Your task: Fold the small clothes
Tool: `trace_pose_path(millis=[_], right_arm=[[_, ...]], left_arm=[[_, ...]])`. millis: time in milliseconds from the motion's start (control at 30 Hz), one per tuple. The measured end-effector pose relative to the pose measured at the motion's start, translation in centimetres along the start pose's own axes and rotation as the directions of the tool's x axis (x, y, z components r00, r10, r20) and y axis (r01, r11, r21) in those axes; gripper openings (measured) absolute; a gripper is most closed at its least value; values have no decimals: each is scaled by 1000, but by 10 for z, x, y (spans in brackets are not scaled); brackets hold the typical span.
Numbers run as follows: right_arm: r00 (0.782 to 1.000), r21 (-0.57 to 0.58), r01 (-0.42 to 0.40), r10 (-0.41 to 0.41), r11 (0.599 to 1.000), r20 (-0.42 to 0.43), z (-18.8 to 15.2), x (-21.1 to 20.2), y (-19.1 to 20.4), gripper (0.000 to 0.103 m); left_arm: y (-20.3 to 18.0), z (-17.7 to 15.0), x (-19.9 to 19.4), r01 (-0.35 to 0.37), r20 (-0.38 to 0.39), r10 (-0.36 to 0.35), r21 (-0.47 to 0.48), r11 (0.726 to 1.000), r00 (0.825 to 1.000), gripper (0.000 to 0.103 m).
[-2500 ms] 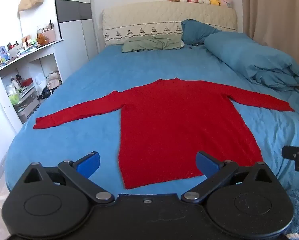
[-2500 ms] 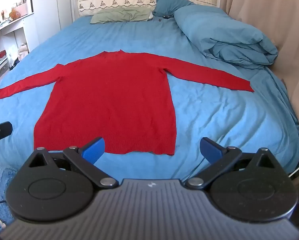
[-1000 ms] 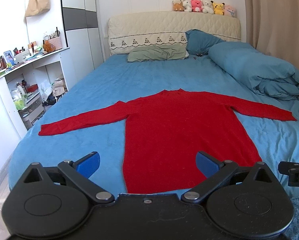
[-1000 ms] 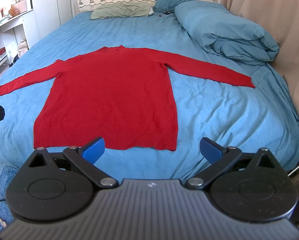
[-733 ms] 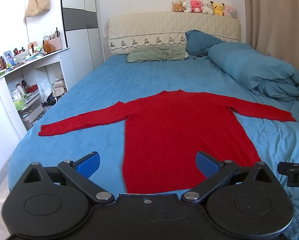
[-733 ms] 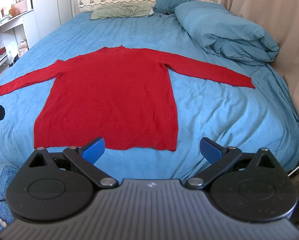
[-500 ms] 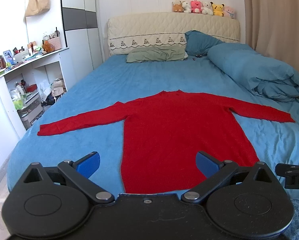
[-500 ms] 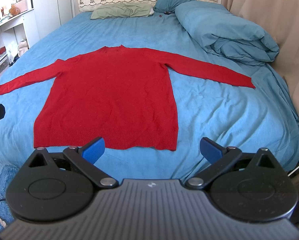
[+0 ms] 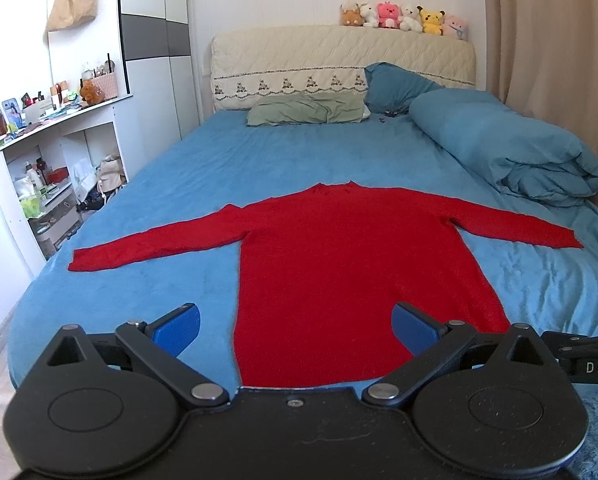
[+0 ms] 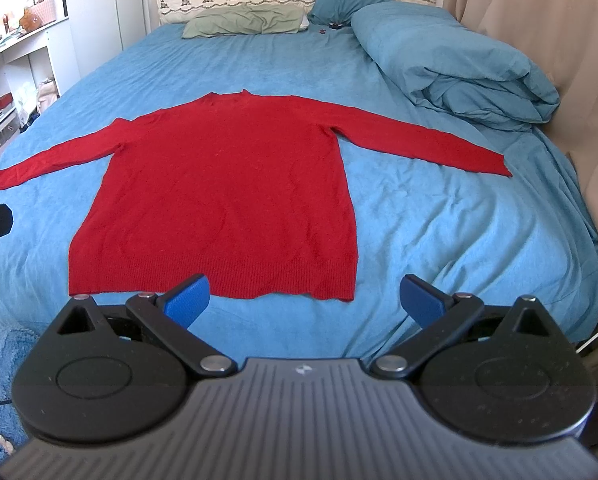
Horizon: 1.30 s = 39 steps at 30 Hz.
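Observation:
A red long-sleeved sweater (image 9: 339,264) (image 10: 227,184) lies flat on the blue bed (image 9: 259,160) (image 10: 439,232), both sleeves spread out to the sides, hem toward me. My left gripper (image 9: 295,326) hangs open in front of the hem, above the left half of the sweater's bottom edge, holding nothing. My right gripper (image 10: 305,298) stands open too, empty, just short of the hem's right corner. Part of the other gripper shows at each view's side edge.
A rolled blue duvet (image 9: 511,152) (image 10: 459,64) lies along the bed's right side, with a green pillow (image 9: 307,109) and headboard (image 9: 339,60) at the far end. White shelves (image 9: 47,152) stand left of the bed, a beige curtain (image 10: 559,40) to the right.
Both grippers have stayed open. The left view has dropped slightly and drifted closer to the hem; the right view is almost unchanged. The sweater has not moved.

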State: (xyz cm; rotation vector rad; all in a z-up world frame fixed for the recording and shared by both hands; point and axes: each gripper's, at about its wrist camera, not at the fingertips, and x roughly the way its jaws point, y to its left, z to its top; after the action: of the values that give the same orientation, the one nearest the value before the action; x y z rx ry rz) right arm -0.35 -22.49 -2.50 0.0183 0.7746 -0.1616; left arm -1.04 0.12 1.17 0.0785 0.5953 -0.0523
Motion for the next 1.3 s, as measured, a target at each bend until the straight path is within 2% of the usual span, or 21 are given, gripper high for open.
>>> trace_pose_path(millis=[867, 1100, 1300], right_arm=[[1000, 4, -10, 10, 1000, 5, 5, -4, 1, 103], [999, 72, -5, 2, 997, 40, 39, 13, -25, 103], [992, 144, 72, -86, 987, 92, 89, 64, -74, 103]], left_arm=[[-1, 6, -1, -2, 5, 2, -7, 1000, 1000, 103], [-6, 45, 28, 12, 26, -12, -23, 1000, 1000, 103], [-22, 90, 94, 32, 29, -31, -13, 999, 999, 103]])
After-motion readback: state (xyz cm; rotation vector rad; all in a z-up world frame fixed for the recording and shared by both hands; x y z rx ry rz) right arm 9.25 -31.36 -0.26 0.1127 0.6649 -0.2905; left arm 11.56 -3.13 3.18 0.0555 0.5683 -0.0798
